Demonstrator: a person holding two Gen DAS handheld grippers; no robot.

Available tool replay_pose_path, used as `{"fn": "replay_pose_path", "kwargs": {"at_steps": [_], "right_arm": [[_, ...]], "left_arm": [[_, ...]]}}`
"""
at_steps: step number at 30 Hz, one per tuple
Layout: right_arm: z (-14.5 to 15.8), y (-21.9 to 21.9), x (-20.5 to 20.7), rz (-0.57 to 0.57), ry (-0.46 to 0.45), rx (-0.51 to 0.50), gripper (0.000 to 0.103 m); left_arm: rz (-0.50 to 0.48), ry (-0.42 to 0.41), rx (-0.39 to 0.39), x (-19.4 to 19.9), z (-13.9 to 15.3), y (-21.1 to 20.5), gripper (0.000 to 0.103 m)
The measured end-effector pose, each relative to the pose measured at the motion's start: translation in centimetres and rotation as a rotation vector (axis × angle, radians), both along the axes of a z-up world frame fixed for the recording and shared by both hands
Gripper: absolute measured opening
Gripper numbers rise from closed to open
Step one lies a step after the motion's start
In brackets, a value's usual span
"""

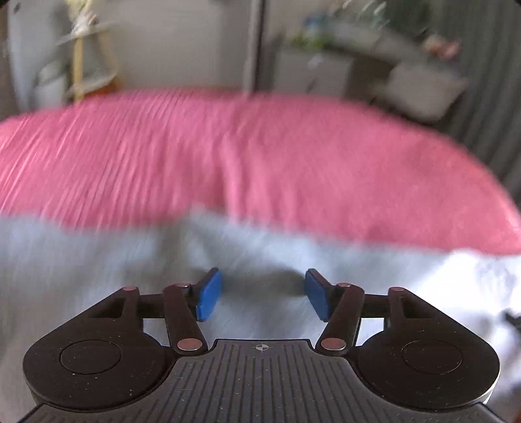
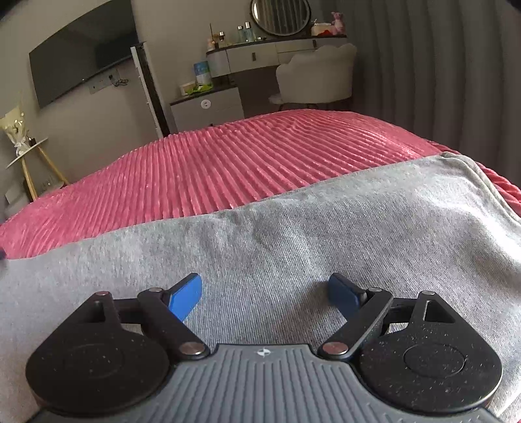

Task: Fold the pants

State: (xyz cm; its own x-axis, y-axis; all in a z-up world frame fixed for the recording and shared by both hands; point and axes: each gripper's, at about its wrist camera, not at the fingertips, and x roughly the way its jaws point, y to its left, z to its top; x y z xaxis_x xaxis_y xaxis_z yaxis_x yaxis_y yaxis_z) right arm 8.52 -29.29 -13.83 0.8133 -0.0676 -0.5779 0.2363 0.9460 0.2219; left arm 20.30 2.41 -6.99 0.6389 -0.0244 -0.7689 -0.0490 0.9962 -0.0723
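Grey knit pants (image 2: 293, 247) lie spread flat across the near part of a bed, on top of a pink ribbed bedspread (image 2: 228, 162) that covers the mattress to its far edge. In the right wrist view the fabric's far edge runs as a slanted line from lower left to upper right, and a rounded, seamed corner of the garment (image 2: 472, 169) rests near the right side of the bed. The cloth looks mostly smooth there, with shallow creases near the middle.

The right tool (image 2: 265, 294) hangs low over the pants with its blue pads (image 2: 185, 301) spread wide; nothing sits between them, only the grey fabric below. The left tool (image 1: 263, 293) is likewise over the garment, its blue pads (image 1: 210, 294) parted with an open gap and no cloth pinched between them; a dark shadow falls on the fabric just ahead of its fingertips. The left wrist view is smeared with motion blur, so finer folds in the cloth there cannot be made out.

Beyond the bed, the right wrist view shows a dark wall-mounted television (image 2: 81, 55), a grey vanity unit (image 2: 260, 55) with bottles and a round mirror (image 2: 280, 16), a pale shell-backed chair (image 2: 316, 75), grey curtains (image 2: 439, 65) at right and a small side stand with yellow legs (image 2: 29, 162) at left.
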Motion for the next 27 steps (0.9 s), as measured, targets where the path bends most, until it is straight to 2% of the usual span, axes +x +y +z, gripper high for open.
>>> {"fn": "replay_pose_path", "kwargs": {"at_steps": [2, 5, 9, 10, 11, 12, 13, 14, 15, 16, 17, 18, 19, 21, 23, 27], "right_arm": [[0.3, -1.0, -0.5, 0.003, -0.004, 0.030, 0.085], [0.9, -4.1, -1.8, -0.075, 0.022, 0.108, 0.085], [1.1, -10.5, -5.3, -0.194, 0.018, 0.387, 0.084], [1.0, -12.0, -6.4, -0.217, 0.020, 0.411, 0.083], [1.0, -13.6, -7.7, -0.242, 0.026, 0.398, 0.078], [1.0, -15.0, -9.0, -0.262, 0.027, 0.362, 0.067], [1.2, -16.3, -10.2, -0.295, 0.042, 0.306, 0.065], [1.5, -17.5, -11.4, -0.370, 0.090, 0.216, 0.055], [2.1, -18.5, -12.8, -0.451, 0.122, 0.123, 0.062], [2.7, -19.3, -14.0, -0.537, 0.144, 0.075, 0.070], [3.3, -20.0, -15.7, -0.599, 0.123, 0.074, 0.077], [3.9, -20.8, -17.8, -0.620, 0.056, 0.134, 0.076], [4.3, -21.2, -19.3, -0.626, 0.010, 0.195, 0.076], [4.6, -21.2, -21.0, -0.618, -0.027, 0.267, 0.077], [4.7, -19.8, -20.7, -0.559, -0.021, 0.274, 0.077], [4.3, -14.6, -16.2, -0.319, 0.013, 0.238, 0.083]], "left_arm": [[0.065, 0.031, -0.023, -0.5, -0.9, 1.0, 0.059], [0.101, 0.021, -0.092, -2.6, -0.2, 2.6, 0.063], [0.099, 0.006, -0.159, -5.7, 1.1, 3.2, 0.071], [0.093, -0.001, -0.185, -6.6, 1.3, 3.2, 0.071], [0.092, -0.004, -0.214, -7.6, 1.3, 3.3, 0.072], [0.092, -0.003, -0.237, -8.4, 1.2, 3.1, 0.072], [0.097, -0.003, -0.260, -9.3, 1.0, 2.9, 0.072], [0.098, -0.001, -0.293, -10.2, 0.9, 2.6, 0.073], [0.089, 0.001, -0.327, -10.8, 0.7, 2.3, 0.075], [0.086, 0.001, -0.365, -11.5, 0.3, 2.0, 0.075], [0.083, -0.001, -0.414, -12.2, -0.3, 1.7, 0.075], [0.073, 0.004, -0.456, -12.7, -1.0, 1.3, 0.075], [0.074, 0.019, -0.490, -13.0, -1.5, 1.0, 0.075], [0.091, 0.015, -0.507, -13.3, -1.9, 0.7, 0.075], [0.099, -0.005, -0.507, -13.5, -1.3, 0.7, 0.076], [0.116, -0.019, -0.526, -14.2, -0.9, 1.3, 0.079]]}}
